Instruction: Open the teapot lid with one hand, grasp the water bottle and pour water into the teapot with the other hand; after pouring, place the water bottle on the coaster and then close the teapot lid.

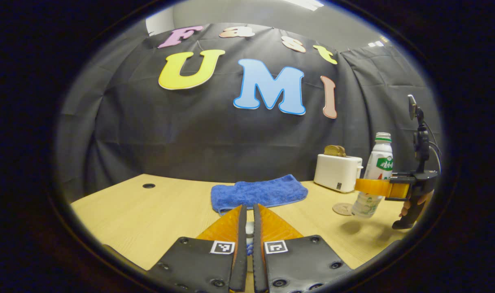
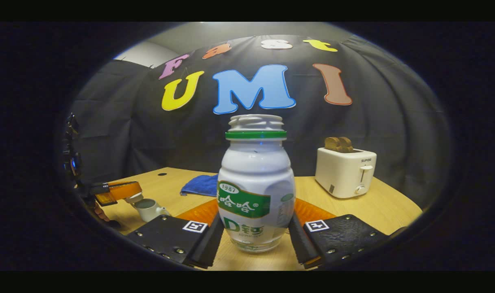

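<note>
My right gripper point(image 2: 255, 217) is shut on the white water bottle point(image 2: 255, 183), which stands upright with no cap. In the left gripper view the bottle point(image 1: 375, 175) hangs a little above the table, just right of the round coaster point(image 1: 343, 208), with the right gripper point(image 1: 371, 186) clamped on its middle and a hand point(image 1: 414, 201) behind. My left gripper point(image 1: 249, 207) is shut on the teapot lid point(image 1: 250, 230), a small white piece between the fingers. In the right gripper view the lid point(image 2: 132, 198) is held by the left gripper point(image 2: 121, 191) just above the open white teapot point(image 2: 149, 208).
A white toaster point(image 1: 337, 173) with bread slices stands at the back right, also in the right gripper view as the toaster point(image 2: 345, 171). A folded blue cloth point(image 1: 257, 194) lies mid-table. The wooden table point(image 1: 149, 211) has a cable hole point(image 1: 148, 185) at the back left.
</note>
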`<action>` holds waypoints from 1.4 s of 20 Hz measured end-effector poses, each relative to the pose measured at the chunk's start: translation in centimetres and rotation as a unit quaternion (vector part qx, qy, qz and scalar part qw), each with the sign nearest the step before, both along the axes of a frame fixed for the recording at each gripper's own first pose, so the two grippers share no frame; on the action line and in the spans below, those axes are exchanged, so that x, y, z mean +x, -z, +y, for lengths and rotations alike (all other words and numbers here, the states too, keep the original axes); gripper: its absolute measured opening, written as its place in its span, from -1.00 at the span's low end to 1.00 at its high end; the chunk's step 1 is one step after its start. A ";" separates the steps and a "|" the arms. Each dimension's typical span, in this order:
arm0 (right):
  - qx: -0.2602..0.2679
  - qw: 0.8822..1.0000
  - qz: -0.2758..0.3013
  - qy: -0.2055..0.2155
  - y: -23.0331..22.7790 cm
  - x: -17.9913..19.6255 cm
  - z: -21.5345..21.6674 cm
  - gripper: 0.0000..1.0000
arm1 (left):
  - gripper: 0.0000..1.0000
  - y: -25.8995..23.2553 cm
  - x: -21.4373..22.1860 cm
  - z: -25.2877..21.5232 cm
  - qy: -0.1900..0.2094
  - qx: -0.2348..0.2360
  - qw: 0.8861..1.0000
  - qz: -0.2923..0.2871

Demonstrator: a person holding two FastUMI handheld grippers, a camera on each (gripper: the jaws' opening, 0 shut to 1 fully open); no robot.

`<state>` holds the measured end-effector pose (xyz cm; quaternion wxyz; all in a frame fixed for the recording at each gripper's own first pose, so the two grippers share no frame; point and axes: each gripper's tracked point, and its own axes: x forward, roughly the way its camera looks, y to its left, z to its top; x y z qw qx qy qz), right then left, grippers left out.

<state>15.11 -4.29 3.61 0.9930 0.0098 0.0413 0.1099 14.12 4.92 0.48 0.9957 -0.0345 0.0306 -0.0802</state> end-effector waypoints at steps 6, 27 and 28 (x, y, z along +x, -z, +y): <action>0.025 0.999 0.007 0.029 0.0 0.7 -2.3 0.45 | -0.67 2.0 1.5 -0.9 0.004 0.023 1.000 0.020; -0.028 0.994 0.017 0.100 2.3 7.5 -6.6 0.46 | 0.51 -3.0 -2.7 0.1 0.007 -0.015 0.998 -0.066; -0.030 0.994 0.012 0.103 2.3 8.1 -6.5 0.46 | 0.49 -3.1 -2.9 0.2 0.005 -0.017 0.997 -0.072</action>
